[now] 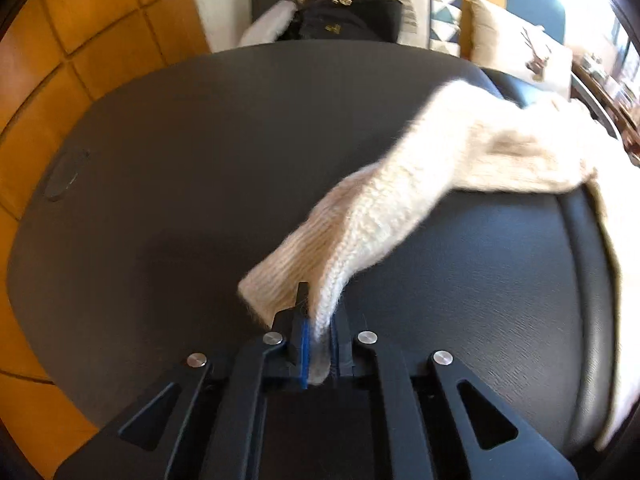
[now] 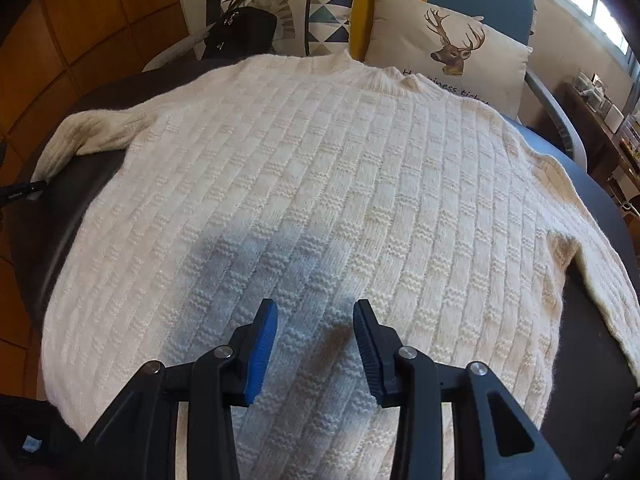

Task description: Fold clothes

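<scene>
A cream knitted sweater [image 2: 320, 184] lies spread flat on a dark round table [image 2: 60, 208], collar towards the far side. Its left sleeve [image 1: 380, 208] stretches across the table in the left wrist view. My left gripper [image 1: 320, 320] is shut on the sleeve's cuff, which is pinched between the blue pads and lifted a little. The left gripper's tip also shows at the left edge of the right wrist view [image 2: 20, 192] by the cuff. My right gripper [image 2: 316, 320] is open and empty, hovering over the sweater's lower body. The right sleeve [image 2: 592, 276] lies at the right.
The dark table [image 1: 160, 160] has bare surface left of the sleeve. Behind it stand a black handbag [image 2: 240, 32], a patterned cushion [image 2: 328, 8] and a deer cushion [image 2: 452, 52] on a sofa. Orange tiled floor [image 1: 100, 20] lies at the left.
</scene>
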A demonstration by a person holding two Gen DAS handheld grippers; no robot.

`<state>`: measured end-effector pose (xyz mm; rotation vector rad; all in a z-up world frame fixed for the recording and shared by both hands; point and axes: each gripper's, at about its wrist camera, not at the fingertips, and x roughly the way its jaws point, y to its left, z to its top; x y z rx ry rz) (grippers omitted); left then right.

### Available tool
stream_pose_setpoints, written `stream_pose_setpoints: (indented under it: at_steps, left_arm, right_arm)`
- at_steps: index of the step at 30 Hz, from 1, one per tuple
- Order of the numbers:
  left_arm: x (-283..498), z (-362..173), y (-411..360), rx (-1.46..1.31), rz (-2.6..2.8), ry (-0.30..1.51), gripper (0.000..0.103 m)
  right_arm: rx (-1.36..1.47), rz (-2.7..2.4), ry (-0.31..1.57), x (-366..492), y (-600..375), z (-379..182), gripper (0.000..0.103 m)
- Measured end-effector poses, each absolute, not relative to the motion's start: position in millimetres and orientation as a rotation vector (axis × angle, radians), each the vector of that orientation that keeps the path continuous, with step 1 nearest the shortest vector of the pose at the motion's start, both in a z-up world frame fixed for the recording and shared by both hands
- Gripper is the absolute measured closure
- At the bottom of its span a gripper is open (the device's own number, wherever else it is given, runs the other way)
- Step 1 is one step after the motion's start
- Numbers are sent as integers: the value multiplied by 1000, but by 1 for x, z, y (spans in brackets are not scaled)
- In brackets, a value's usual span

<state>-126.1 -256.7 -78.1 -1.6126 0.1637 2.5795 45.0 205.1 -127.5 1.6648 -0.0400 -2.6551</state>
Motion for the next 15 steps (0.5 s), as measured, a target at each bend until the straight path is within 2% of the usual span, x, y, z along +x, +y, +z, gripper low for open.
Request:
stream_pose_setpoints:
  at_steps: [8, 9, 12, 15]
  left_arm:
    - [-155, 1, -315, -1555, 2208, -466, 94]
    - [-164, -3, -328, -1610, 2241, -499, 91]
    - [-186, -31, -362, -1847, 2223, -527, 58]
    - [-178, -55, -386, -1928, 2227, -615, 57]
  right_arm:
    - [1714, -2651, 60, 42, 202, -137, 63]
    - [1716, -2653, 65, 41, 201, -138, 63]
    - [1723, -2651, 73, 39, 200, -138, 63]
    - [1724, -2648, 80, 37, 200, -136, 63]
